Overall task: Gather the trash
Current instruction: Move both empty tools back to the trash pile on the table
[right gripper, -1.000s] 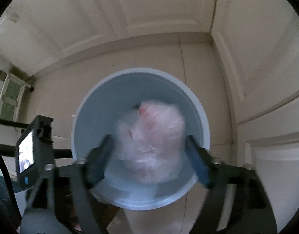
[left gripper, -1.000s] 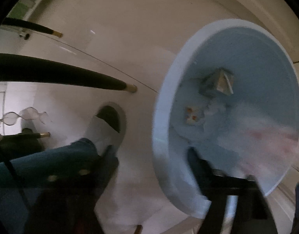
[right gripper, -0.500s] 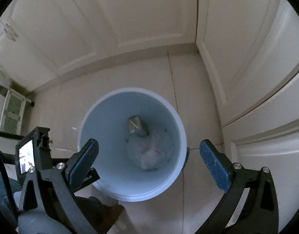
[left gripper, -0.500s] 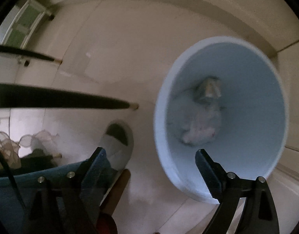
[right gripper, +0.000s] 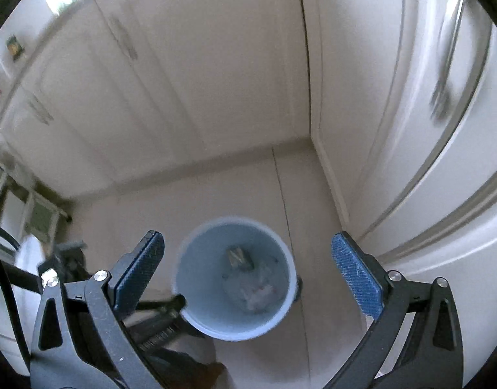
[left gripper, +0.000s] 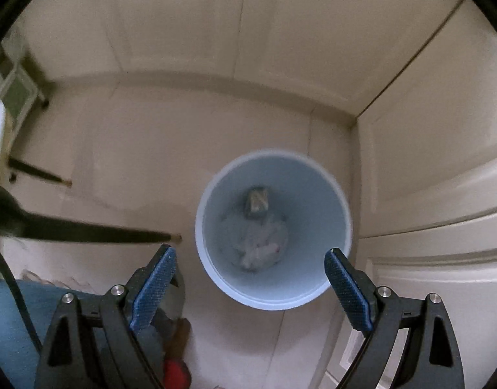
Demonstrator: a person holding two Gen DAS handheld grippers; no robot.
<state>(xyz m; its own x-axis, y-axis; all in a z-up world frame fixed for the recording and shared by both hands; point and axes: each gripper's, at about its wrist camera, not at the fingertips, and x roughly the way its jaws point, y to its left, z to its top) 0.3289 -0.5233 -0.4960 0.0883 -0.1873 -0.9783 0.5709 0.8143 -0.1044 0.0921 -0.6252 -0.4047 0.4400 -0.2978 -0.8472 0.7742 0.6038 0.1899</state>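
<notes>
We hold both the left gripper (left gripper: 248, 269) and right gripper (right gripper: 248, 256) spread wide and empty, directly above the pale blue bin (left gripper: 337, 194), its trash (left gripper: 258, 246) lying at the bottom.

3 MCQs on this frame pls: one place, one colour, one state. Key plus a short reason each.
1. Where is the crumpled clear plastic bag?
A. On the floor beside the bin
B. At the bottom of the bin
C. Between the right gripper's pads

2. What colour is the round trash bin?
A. Pale blue
B. Red
C. Black

3. How does the right gripper stand?
A. Shut on the bag
B. Shut with nothing in it
C. Open with nothing between the pads

Key:
1 B: both wrist views show the bag lying deep inside the bin, next to a small boxy piece of trash.
2 A: its rim and inner wall read pale blue against the cream floor tiles.
3 C: its blue pads stand far apart, with only the bin far below between them. The left gripper is open too.
</notes>
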